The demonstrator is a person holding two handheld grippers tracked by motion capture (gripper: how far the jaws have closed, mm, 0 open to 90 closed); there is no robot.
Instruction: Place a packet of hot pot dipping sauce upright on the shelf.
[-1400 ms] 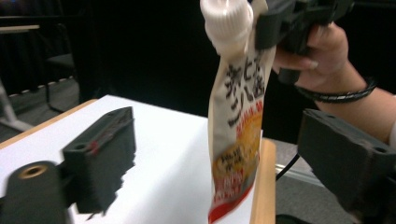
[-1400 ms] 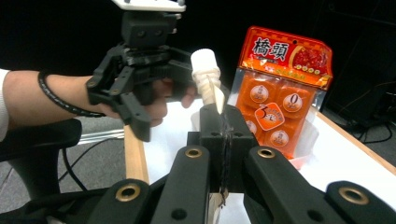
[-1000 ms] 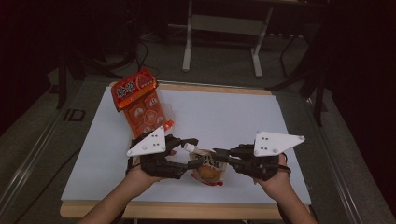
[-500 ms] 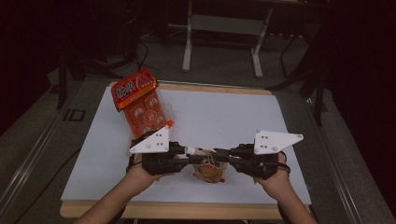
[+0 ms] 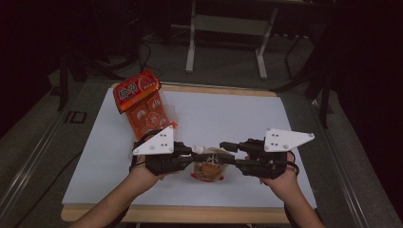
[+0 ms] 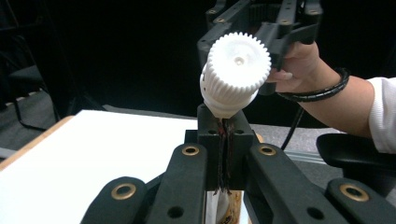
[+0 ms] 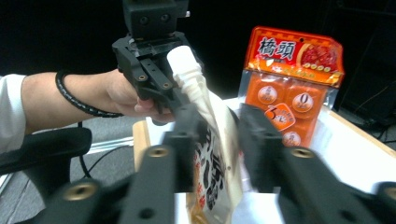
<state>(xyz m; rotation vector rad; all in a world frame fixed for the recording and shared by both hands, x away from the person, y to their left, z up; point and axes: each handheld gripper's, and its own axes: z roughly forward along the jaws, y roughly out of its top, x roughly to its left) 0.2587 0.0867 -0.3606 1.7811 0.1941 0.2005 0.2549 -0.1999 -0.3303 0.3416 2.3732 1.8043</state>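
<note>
A small spouted pouch [image 5: 208, 167] with a white ribbed cap [image 6: 236, 70] stands on the white table [image 5: 228, 114] between both grippers. My left gripper [image 5: 194, 153] has just been closing, and its jaws are shut on the pouch's thin top edge [image 6: 224, 154] just under the cap. My right gripper [image 5: 227, 151] has just been opening. In the right gripper view the pouch [image 7: 217, 158] stands between its parted jaws, with a gap on the right side. The left gripper [image 7: 156, 60] shows beyond it, by the white spout [image 7: 187, 65].
An orange multipack of snack cups [image 5: 142, 102] stands tilted at the table's far left, and also appears behind the pouch as the orange pack [image 7: 292, 79]. A metal stand's legs [image 5: 225, 42] rise beyond the far edge. The wooden table rim [image 5: 190, 214] runs close to the person's forearms.
The left gripper's jaws have closed onto the pouch's top edge. The right gripper's jaws have spread apart from the pouch. Both hands stayed in place.
</note>
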